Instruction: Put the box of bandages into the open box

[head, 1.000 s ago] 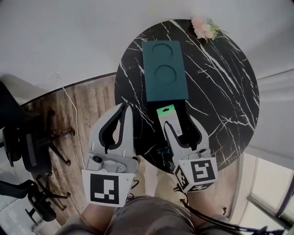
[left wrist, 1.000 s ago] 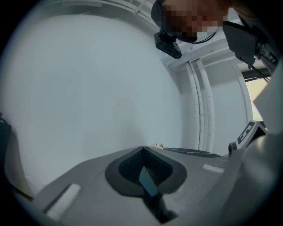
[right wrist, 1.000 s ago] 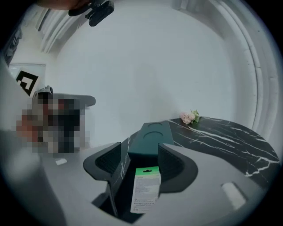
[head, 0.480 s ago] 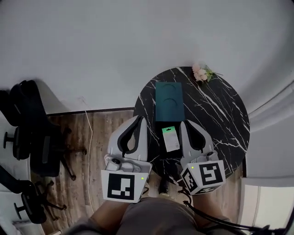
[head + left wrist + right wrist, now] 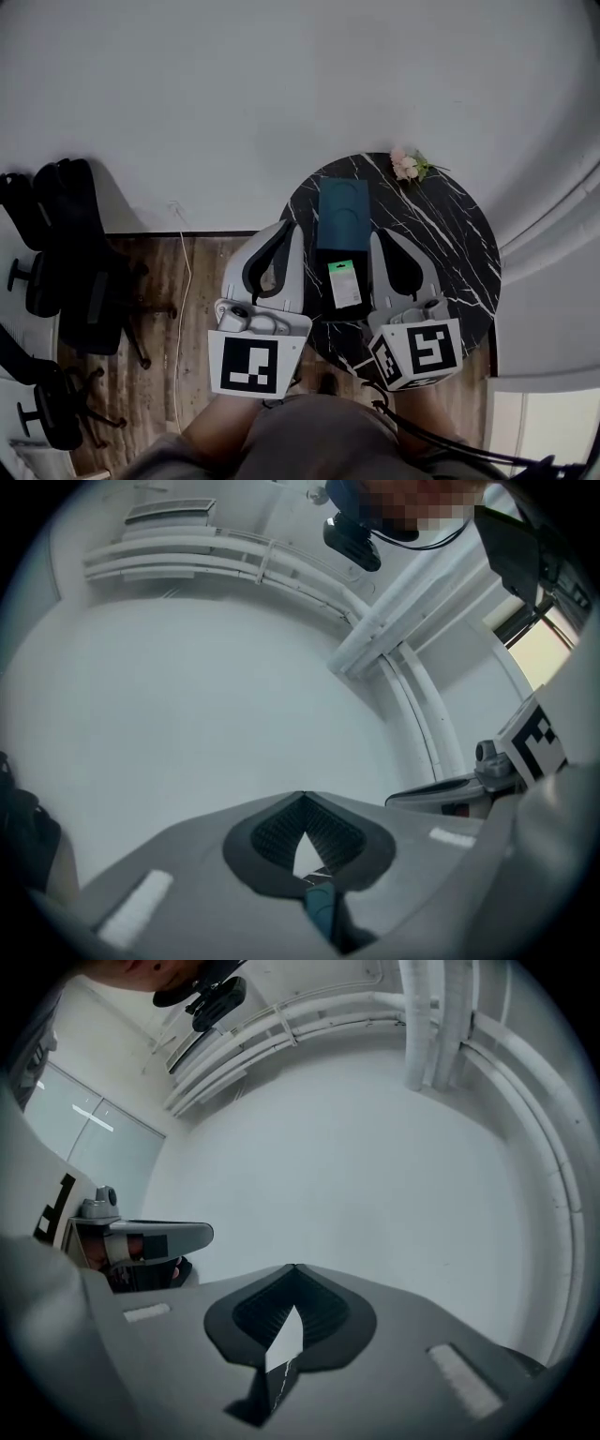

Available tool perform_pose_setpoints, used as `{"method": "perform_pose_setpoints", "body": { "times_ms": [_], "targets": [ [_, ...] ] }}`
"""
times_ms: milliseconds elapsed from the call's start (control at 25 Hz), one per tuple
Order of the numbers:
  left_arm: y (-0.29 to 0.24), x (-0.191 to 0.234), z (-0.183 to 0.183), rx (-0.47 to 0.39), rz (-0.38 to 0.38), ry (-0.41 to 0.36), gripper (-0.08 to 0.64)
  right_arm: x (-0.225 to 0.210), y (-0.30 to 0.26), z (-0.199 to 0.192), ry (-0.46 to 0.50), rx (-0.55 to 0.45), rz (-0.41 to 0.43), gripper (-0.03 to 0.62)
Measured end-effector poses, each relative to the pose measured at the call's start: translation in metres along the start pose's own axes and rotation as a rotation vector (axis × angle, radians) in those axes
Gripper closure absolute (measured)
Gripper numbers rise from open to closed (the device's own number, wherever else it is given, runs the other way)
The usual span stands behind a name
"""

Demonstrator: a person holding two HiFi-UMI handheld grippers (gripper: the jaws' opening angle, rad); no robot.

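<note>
Left tongs (image 5: pixel 288 228) and right tongs (image 5: pixel 377 235) are each closed tip to tip, with nothing between them. Both hang high over the desk (image 5: pixel 450 246), apparently a ready pose. The box of bandages (image 5: pixel 344 283) lies flat just short of the open box (image 5: pixel 342 214), not inside; no grasp is begun.

The table (image 5: pixel 450 246) is glossy white-veined black marble, the open box (image 5: pixel 342 214) matt teal, the floor (image 5: pixel 199 330) wood planks.

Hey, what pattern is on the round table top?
The round table is black marble with thin white veins. It shows best in the head view.
</note>
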State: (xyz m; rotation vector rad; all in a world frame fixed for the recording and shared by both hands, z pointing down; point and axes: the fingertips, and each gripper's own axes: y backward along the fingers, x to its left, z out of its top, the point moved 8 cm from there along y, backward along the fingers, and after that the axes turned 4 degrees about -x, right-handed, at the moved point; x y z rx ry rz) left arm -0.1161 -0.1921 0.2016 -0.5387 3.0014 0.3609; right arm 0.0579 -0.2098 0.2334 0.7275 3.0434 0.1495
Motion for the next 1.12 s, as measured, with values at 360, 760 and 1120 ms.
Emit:
{"method": "perform_pose_setpoints", "body": {
  "times_ms": [360, 760, 1120],
  "targets": [
    [-0.0002, -0.0033, 0.0086, -0.023, -0.003, -0.02, 0.56, 0.0011, 0.0013, 0.01, 0.019, -0.037, 0.015, 0.568],
    [-0.002, -0.003, 0.0057, -0.018, 0.001, -0.02, 0.56, -0.0008, -0.0014, 0.0089, 0.001, -0.046, 0.021, 0.566],
    [-0.0061, -0.0044, 0.0043, -0.019, 0.0, -0.019, 0.56, -0.0045, -0.0032, 0.0072, -0.007, -0.047, 0.021, 0.566]
  ]
}}
